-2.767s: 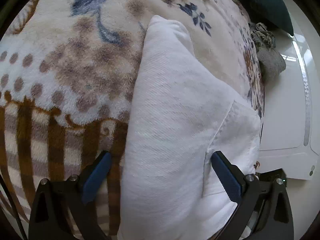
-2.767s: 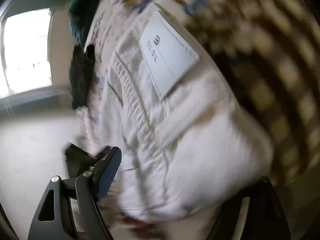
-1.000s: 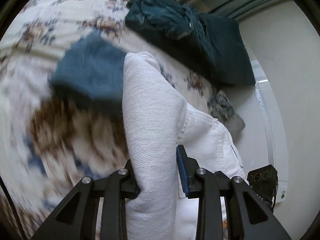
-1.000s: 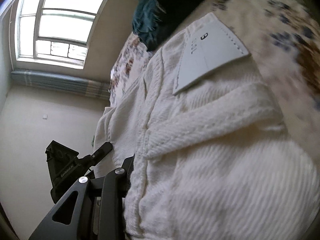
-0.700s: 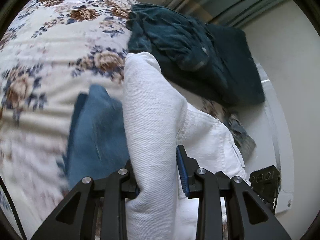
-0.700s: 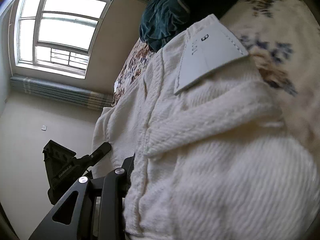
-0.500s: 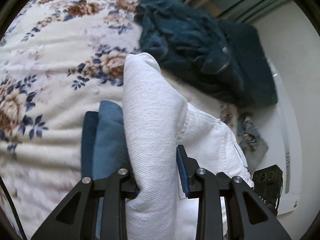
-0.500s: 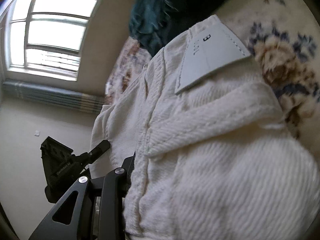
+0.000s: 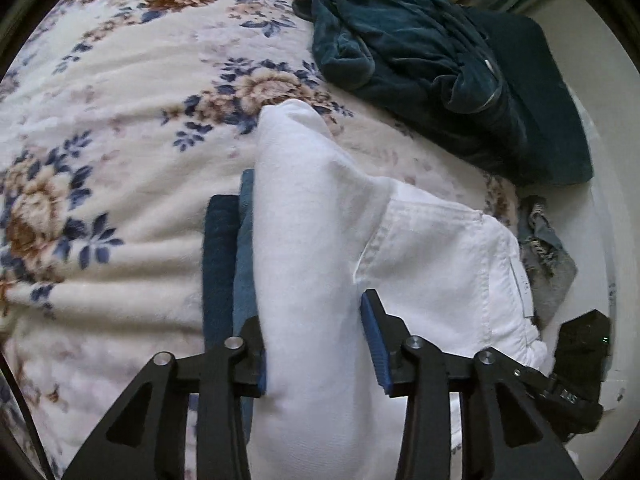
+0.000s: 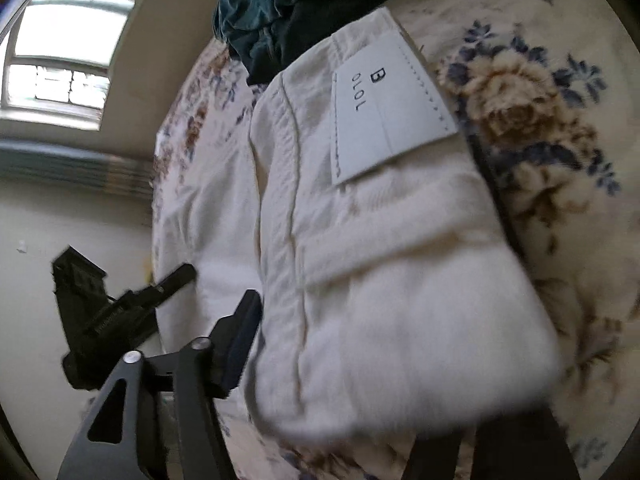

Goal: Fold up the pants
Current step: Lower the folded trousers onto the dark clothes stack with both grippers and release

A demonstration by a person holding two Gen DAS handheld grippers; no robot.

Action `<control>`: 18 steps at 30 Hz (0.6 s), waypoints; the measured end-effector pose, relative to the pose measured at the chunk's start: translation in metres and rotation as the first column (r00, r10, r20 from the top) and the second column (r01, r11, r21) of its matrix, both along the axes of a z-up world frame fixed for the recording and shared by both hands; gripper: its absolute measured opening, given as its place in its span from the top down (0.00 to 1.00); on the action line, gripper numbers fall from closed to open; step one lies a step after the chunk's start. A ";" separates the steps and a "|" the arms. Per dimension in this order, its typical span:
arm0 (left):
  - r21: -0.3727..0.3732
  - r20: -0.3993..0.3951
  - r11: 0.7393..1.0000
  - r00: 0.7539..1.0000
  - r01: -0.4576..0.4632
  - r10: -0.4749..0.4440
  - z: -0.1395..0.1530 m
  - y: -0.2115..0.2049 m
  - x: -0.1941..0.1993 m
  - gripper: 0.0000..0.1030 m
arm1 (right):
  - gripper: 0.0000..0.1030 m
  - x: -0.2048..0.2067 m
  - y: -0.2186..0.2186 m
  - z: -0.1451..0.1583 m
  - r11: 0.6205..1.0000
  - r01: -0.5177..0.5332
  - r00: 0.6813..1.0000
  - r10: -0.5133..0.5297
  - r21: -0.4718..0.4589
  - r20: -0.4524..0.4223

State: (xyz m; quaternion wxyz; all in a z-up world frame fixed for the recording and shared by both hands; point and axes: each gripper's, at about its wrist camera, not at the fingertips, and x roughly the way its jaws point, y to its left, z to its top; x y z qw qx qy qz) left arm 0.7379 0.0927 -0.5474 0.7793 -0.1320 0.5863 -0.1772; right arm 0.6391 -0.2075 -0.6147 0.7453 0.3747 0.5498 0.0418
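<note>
The folded white pants [image 9: 320, 248] are held over a floral blanket [image 9: 100, 120]. My left gripper [image 9: 316, 360] is shut on one end of the folded bundle. My right gripper [image 10: 360, 340] is shut on the waistband end [image 10: 380, 260]; a white label [image 10: 384, 108] shows on it, and the right finger is hidden under the cloth. A stack of folded blue pants [image 9: 228, 264] lies on the blanket just under the white pants, at the left.
A crumpled dark teal garment [image 9: 420, 48] lies at the far side of the bed, also in the right wrist view [image 10: 272, 8]. A grey-blue rag [image 9: 548, 256] sits at the bed's right edge. A window [image 10: 60, 40] is at upper left.
Both grippers closed on the white pants, lifted them off the striped part of the blanket and carried them across the bed to above the folded blue stack.
</note>
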 end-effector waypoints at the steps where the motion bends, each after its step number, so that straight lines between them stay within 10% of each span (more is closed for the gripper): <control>1: 0.017 0.000 1.000 1.000 -0.008 0.008 0.002 0.000 -0.001 0.63 | 0.21 0.005 0.004 0.006 1.000 -0.010 1.000 0.010 -0.022 -0.001; 9: 0.209 0.102 0.974 0.992 -0.093 0.073 0.045 -0.001 -0.051 0.03 | 0.09 -0.005 0.023 0.075 0.886 -0.080 0.997 0.070 -0.456 -0.040; 14: 0.306 0.158 0.941 0.982 -0.147 0.102 0.072 -0.003 -0.091 0.03 | 0.07 -0.032 0.033 0.123 0.762 -0.081 0.996 0.087 -0.642 -0.022; 18: 0.340 0.186 0.923 0.975 -0.182 0.124 0.093 -0.004 -0.119 0.02 | 0.07 -0.068 0.037 0.162 0.749 -0.086 0.994 0.109 -0.656 -0.005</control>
